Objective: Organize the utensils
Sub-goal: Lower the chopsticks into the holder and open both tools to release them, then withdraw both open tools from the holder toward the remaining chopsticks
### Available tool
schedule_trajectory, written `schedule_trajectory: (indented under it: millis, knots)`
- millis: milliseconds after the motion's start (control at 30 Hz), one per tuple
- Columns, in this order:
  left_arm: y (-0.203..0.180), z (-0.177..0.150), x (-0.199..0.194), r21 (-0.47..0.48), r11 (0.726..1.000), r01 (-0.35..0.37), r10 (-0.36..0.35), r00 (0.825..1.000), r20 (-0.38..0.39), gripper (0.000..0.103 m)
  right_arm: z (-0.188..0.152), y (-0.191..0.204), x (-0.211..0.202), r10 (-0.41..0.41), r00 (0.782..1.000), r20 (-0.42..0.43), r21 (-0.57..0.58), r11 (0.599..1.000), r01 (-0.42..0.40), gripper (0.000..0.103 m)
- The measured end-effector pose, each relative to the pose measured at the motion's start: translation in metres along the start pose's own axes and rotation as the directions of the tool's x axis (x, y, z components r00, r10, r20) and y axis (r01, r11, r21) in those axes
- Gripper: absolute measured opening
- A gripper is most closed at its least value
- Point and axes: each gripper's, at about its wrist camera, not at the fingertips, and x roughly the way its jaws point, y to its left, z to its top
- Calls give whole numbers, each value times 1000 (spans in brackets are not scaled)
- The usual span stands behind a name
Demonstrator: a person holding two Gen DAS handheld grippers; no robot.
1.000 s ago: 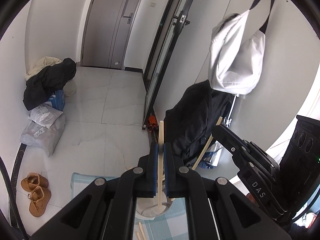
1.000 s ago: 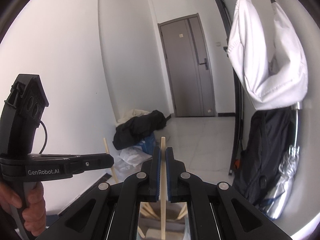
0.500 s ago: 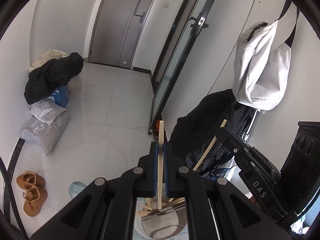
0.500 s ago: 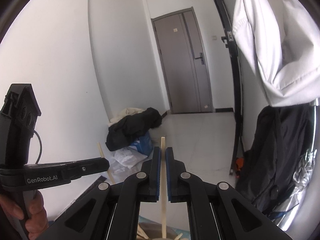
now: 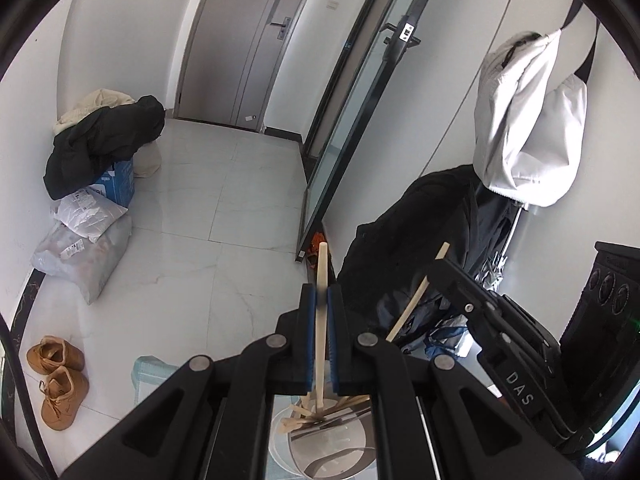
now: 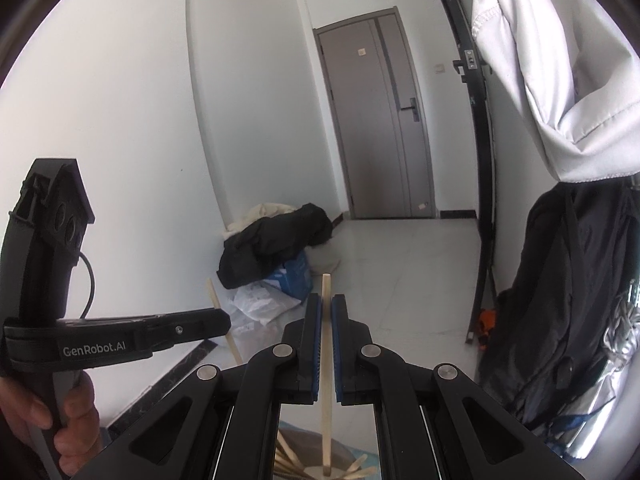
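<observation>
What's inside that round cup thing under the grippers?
Inside the holder lie several wooden chopsticks, leaning all ways. The stick pinched by the left gripper pokes down in too. The gripper arms cover the holder's sides, so more could be hiding.

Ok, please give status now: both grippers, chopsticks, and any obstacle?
Left gripper shut on chopstick. Right gripper shut on second chopstick. Both over holder. No obstacle seen.

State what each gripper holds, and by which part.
The left gripper is shut on a wooden chopstick, clamped just below its upper end. The right gripper holds another chopstick the same way.
</observation>
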Motion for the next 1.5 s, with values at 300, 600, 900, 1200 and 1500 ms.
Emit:
schedule_trajectory:
  millis: [300,600,900,1200,1500]
  knots:
    - [5,-5,8,-1,1000,-13,13,995,-101,7,-18,-2,-2,27,998,-53,-21,999,-28,7]
    - [6,-13,-11,-31,998,-50,48,996,-78,55,-37,-8,-19,38,994,-104,48,998,-33,24]
    - [0,-21,-37,-14,992,-129,128,991,-33,65,-44,-6,-60,13,996,-89,78,997,-6,46]
    - [-14,-42,-68,28,981,-190,190,982,12,73,-55,5,-114,-33,999,-36,92,995,36,63]
    - [-25,-67,-94,42,969,-244,240,967,82,79,-67,26,-158,-57,998,7,76,996,56,78]
